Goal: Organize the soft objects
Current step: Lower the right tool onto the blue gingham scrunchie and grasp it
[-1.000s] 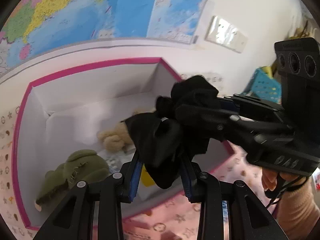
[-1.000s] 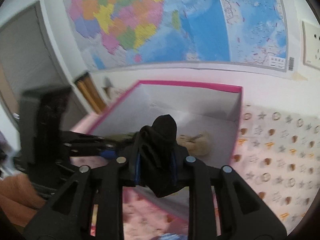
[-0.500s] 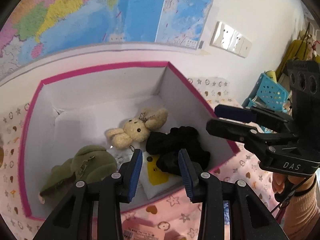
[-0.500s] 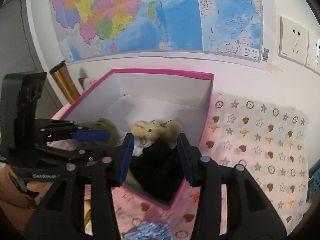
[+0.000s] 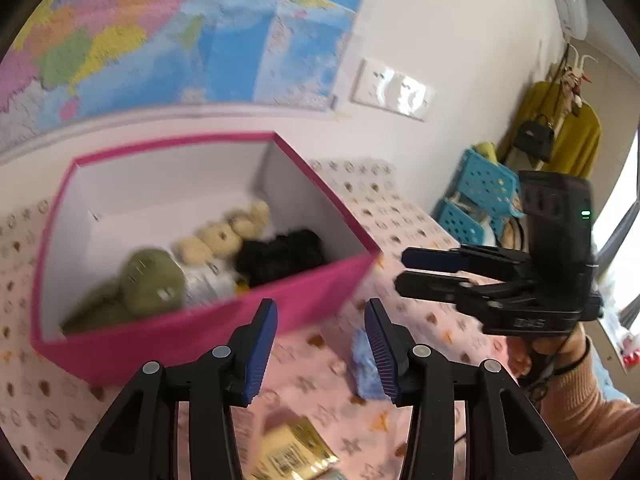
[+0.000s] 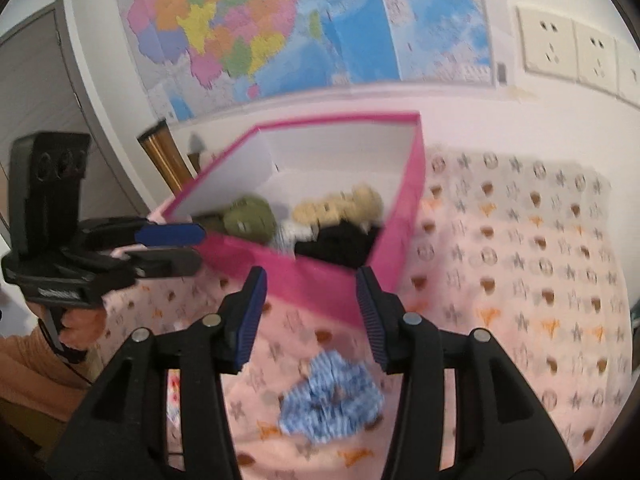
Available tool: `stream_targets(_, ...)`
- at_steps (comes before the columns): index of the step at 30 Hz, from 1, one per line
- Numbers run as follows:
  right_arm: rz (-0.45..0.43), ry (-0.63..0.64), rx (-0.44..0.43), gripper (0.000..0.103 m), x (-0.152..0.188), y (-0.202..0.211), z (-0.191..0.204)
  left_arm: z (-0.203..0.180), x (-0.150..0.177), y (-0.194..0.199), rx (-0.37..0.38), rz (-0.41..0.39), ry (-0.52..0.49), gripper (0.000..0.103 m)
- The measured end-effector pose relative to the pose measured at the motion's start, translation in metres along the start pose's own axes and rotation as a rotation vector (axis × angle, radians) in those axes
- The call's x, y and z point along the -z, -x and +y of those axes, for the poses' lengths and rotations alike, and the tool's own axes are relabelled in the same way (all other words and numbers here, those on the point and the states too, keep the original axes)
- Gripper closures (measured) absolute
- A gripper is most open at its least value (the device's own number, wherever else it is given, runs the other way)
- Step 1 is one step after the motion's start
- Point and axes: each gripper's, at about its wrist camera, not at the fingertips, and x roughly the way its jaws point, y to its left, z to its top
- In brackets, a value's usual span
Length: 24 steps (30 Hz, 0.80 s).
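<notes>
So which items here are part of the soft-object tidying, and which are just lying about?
Job:
pink box
green plush
beige bunny plush
black cloth
blue striped scrunchie

Lying about:
gold packet
blue baskets
wall map

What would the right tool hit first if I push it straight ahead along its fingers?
Most likely the near wall of the pink box, which fills the gap between the open fingers of the right tool. The blue scrunchie lies lower, on the cloth, probably under that line. Depth is uncertain in this blurred fisheye view.
</notes>
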Motion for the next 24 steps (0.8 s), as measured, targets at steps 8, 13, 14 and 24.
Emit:
stream_targets(8,0.115,-0.105,0.064,0.054,0.06,-0.012,-0.024,-0.011,0.03,-0.033,0.059,0.117,0.037,0.057)
stream_targets(13,0.161,-0.171,0.081,0.054,0.085,-0.021,-0.038,-0.016,0.038,-0.047,0.077,0.164,0.045,0.057)
stream_targets(14,0.163,-0.178,0.081,0.054,0.088,-0.021,-0.039,-0.018,0.039,-0.049,0.08,0.169,0.046,0.057)
stream_targets(24,0.174,-0.158,0.08,0.074,0.095,-0.034,-0.034,-0.021,0.047,-0.065,0.092,0.232,0.051,0.057)
